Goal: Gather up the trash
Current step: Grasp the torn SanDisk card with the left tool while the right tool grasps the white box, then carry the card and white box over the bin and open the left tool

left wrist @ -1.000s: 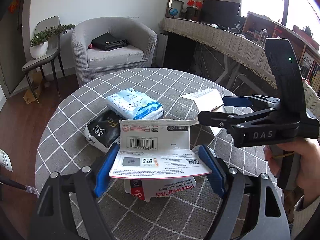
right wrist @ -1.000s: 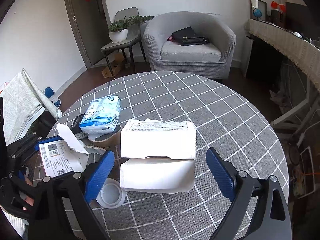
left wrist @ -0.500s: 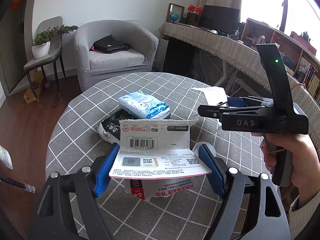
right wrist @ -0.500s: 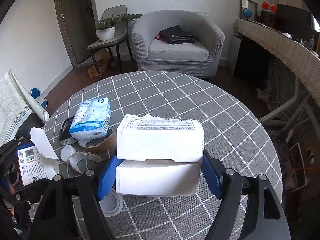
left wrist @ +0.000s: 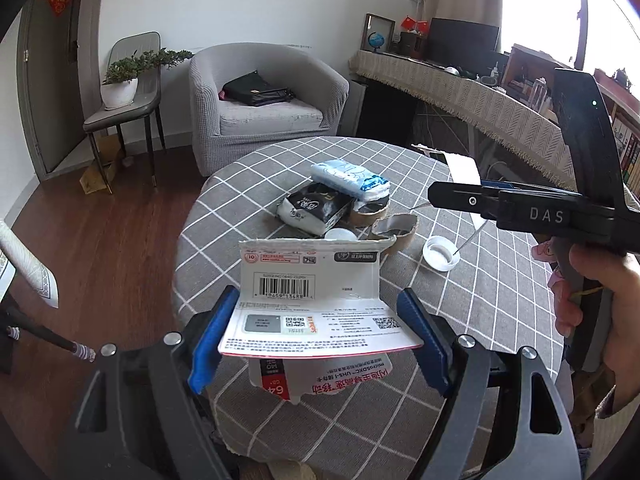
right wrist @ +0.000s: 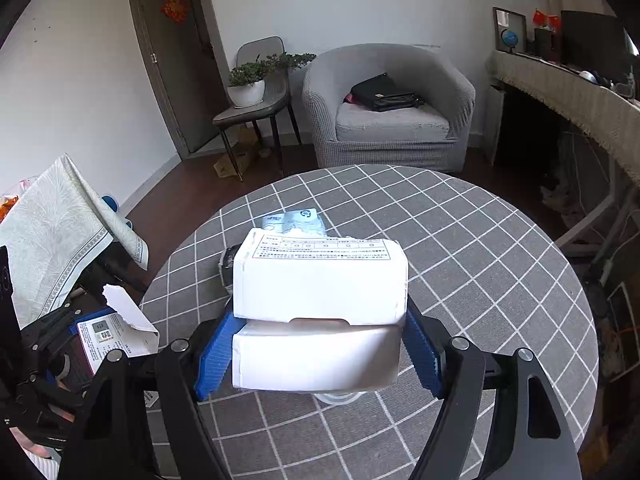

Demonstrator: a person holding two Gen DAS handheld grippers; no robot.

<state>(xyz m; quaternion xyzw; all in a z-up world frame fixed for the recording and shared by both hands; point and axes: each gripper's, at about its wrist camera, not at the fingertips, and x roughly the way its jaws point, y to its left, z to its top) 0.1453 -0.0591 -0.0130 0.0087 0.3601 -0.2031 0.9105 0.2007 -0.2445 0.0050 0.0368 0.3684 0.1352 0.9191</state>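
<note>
My left gripper (left wrist: 318, 300) is shut on a torn white mailer (left wrist: 312, 312) printed with a barcode and QR codes, held above the near edge of the round checked table (left wrist: 480, 320). In the right wrist view, my right gripper (right wrist: 320, 320) is shut on a white cardboard box (right wrist: 320, 280), its blue pads pressed on both sides, lifted over the table (right wrist: 480, 260). The left wrist view shows that gripper from the side, held by a hand (left wrist: 600, 300). A blue tissue pack (left wrist: 350, 178), a black pack (left wrist: 316, 208), a crushed cardboard roll (left wrist: 394, 228) and a white lid (left wrist: 440, 252) lie mid-table.
A grey armchair (left wrist: 260, 100) with a black bag stands beyond the table. Left of it is a chair with a potted plant (left wrist: 120, 84). A long cloth-covered counter (left wrist: 480, 96) runs along the right. A patterned cloth (right wrist: 52, 224) hangs at the left. Wooden floor surrounds the table.
The right gripper closed on the white box and lifted it off the table. Both grippers drew back, so the table looks farther away. The left still holds the mailer.
</note>
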